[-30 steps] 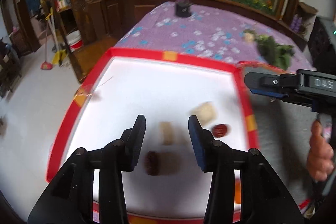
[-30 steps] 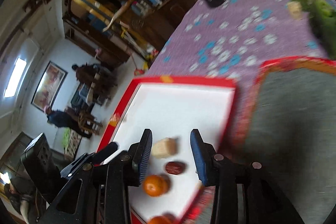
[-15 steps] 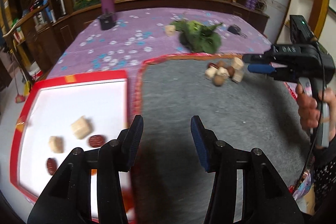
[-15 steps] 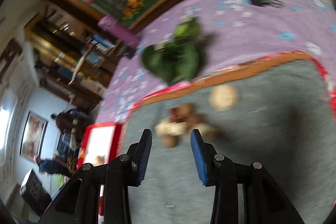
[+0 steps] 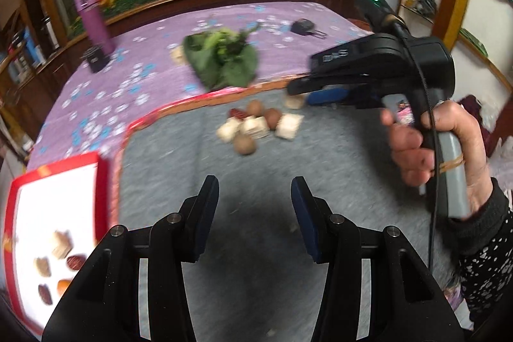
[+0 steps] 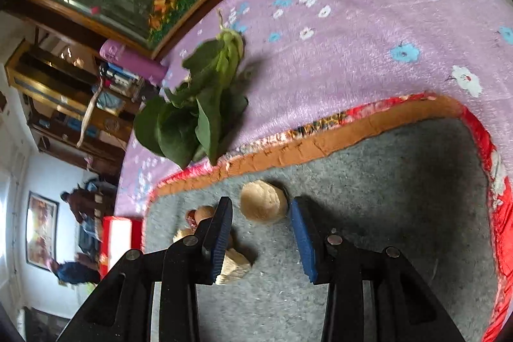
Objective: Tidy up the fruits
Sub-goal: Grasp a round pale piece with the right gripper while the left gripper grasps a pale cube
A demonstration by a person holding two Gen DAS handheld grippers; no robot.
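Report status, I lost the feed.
Right gripper open around tan piece on grey mat. Left gripper open, empty. Nothing blocking.

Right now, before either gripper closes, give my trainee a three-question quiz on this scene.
1. True or false: the right gripper is shut on the round tan piece.
2. The heap of fruit and pale cubes lies on: A) the white tray; B) the grey mat; C) the bare purple cloth.
3. Fill in: the leafy greens lie on the ____ cloth, just beyond the mat's border.

Key: 1 false, its jaws stand apart with the piece just ahead of them; 2 B; 3 purple.
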